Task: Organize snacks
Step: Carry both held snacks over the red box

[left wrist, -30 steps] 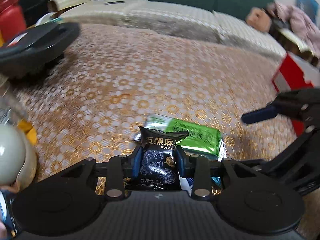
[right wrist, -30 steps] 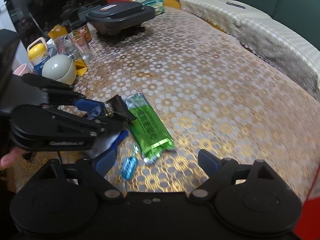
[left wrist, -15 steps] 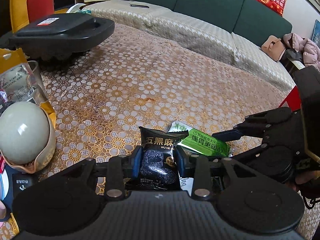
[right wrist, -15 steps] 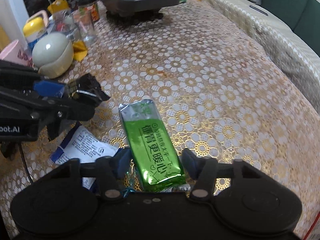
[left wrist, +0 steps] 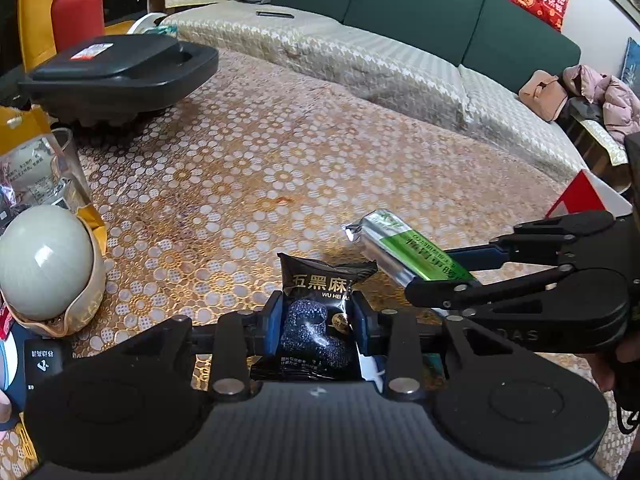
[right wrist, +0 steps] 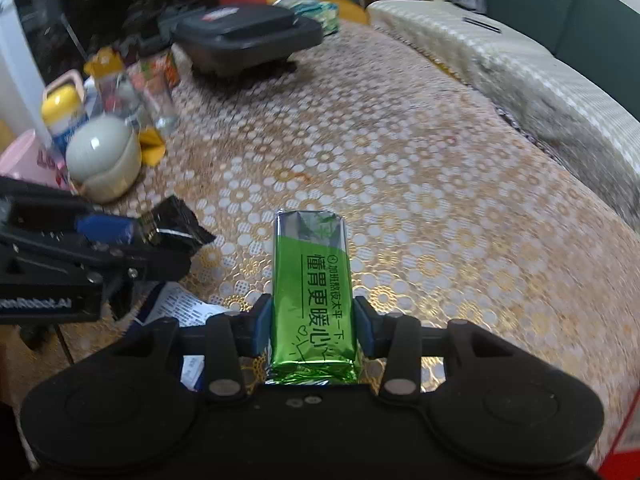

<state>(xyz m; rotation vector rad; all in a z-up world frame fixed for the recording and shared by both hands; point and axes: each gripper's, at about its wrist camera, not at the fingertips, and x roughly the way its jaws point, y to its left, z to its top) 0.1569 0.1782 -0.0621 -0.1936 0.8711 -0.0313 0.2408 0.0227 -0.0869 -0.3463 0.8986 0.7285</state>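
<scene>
**Both grippers holding snack packets above table**

Left wrist view: left gripper is closed tight on a black snack packet, blue pads pressing both sides, packet upright w/ top edge sticking past the fingers. Right gripper has just been closing its jaws; the green foil packet sits btwn them, pads against its sides, far end pointing fwd and lifted off the patterned tablecloth. Right gripper w/ green packet shows just right of the black one. A white wrapper lies on the cloth below the left gripper.
</scene>
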